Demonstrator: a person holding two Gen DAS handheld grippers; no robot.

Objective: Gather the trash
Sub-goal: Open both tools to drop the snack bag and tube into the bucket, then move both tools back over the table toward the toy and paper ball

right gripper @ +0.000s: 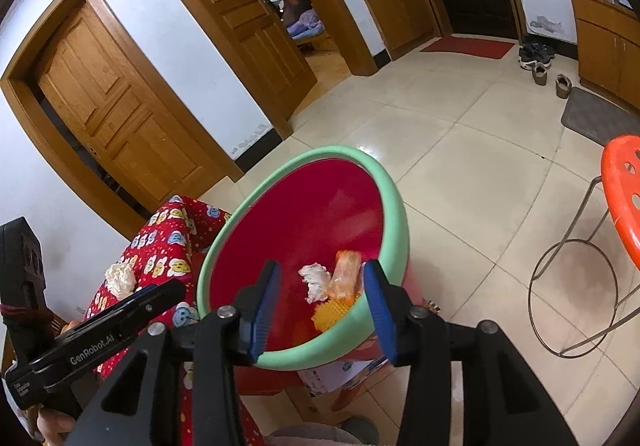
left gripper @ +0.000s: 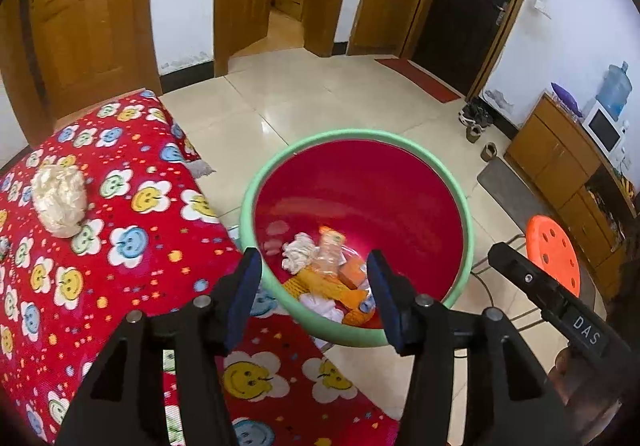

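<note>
Left hand-held gripper (left gripper: 314,286) agape, empty, w/ ribbed blue pads (left gripper: 246,286); round red basin (left gripper: 356,143).

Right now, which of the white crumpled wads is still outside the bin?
The large white wad lying alone on the red flower-print cloth, left of the bin. The smaller white wad already sits inside the bin among orange wrappers.
</note>
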